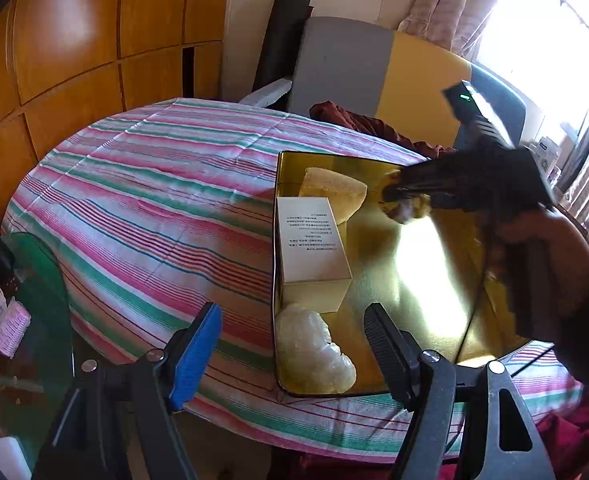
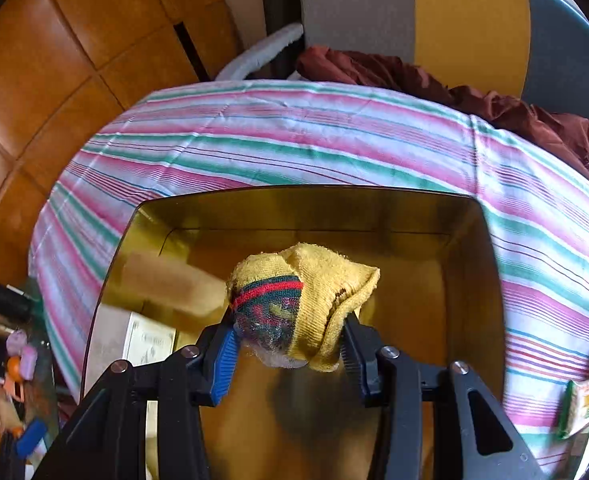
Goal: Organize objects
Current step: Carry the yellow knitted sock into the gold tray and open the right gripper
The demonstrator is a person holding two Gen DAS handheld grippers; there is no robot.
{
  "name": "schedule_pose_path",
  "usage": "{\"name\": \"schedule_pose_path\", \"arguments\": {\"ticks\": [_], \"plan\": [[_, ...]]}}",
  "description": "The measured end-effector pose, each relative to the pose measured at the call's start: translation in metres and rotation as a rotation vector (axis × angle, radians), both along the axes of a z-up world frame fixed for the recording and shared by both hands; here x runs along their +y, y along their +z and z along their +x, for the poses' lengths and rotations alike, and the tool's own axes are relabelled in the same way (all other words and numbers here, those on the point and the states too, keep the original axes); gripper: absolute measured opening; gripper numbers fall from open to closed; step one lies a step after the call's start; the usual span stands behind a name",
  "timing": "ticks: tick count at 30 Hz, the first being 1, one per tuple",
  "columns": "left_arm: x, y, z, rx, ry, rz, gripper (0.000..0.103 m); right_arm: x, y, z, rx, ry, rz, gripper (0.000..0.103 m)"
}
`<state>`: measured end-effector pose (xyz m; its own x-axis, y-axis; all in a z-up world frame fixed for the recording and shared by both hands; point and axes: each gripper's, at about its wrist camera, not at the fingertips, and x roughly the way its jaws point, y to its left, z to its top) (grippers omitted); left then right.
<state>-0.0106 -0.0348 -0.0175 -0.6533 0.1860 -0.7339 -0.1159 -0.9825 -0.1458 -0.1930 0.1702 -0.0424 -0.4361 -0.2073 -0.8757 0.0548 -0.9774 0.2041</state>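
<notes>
Right wrist — tool gripping sock

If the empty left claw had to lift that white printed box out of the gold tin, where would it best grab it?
Across the white box at its two long sides, coming from above. It lies flat, long and narrow. One long side sits close to the wall of the gold tin, so clearance there looks tight; the open left gripper might fit better at the nearer end.

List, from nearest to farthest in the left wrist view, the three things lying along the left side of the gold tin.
Crumpled plastic bag → white box → yellow sponge.
</notes>
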Motion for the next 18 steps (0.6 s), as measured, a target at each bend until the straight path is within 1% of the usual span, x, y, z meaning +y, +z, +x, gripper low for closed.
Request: {"name": "schedule_pose_path", "arguments": {"ticks": [3, 5, 6, 9, 10, 11, 12, 13, 14, 18], "plan": [[-0.002, -0.004, -0.002, -0.012, 0.002, 0.004, 0.073, -0.014, -0.007, -0.015, -0.021, 0.011, -0.016, 0.048], [-0.003, -0.006, -0.004, -0.017, 0.005, 0.008, 0.073, -0.024, -0.013, -0.025, -0.044, 0.021, -0.048, 0.053], [-0.004, -0.007, -0.004, -0.021, 0.007, 0.011, 0.073, -0.027, -0.013, -0.027, -0.047, 0.030, -0.063, 0.054], [-0.007, -0.010, -0.006, -0.027, 0.015, 0.015, 0.073, -0.033, -0.010, -0.028, -0.023, 0.034, -0.052, 0.056], [-0.007, -0.010, -0.006, -0.029, 0.016, 0.017, 0.073, -0.032, -0.009, -0.029, -0.024, 0.028, -0.056, 0.061], [-0.008, -0.011, -0.006, -0.031, 0.017, 0.019, 0.074, -0.028, -0.007, -0.028, -0.024, 0.020, -0.064, 0.069], [-0.008, -0.012, -0.006, -0.032, 0.018, 0.020, 0.074, -0.024, -0.004, -0.025, -0.018, 0.008, -0.075, 0.073], [-0.008, -0.012, -0.006, -0.032, 0.018, 0.019, 0.075, -0.019, -0.001, -0.023, -0.008, -0.002, -0.089, 0.080], [-0.007, -0.013, -0.006, -0.032, 0.016, 0.019, 0.075, -0.016, 0.002, -0.021, 0.003, -0.008, -0.104, 0.084], [-0.004, -0.010, -0.003, -0.018, 0.010, 0.010, 0.075, -0.004, 0.019, -0.010, 0.041, -0.007, -0.133, 0.084]]}}
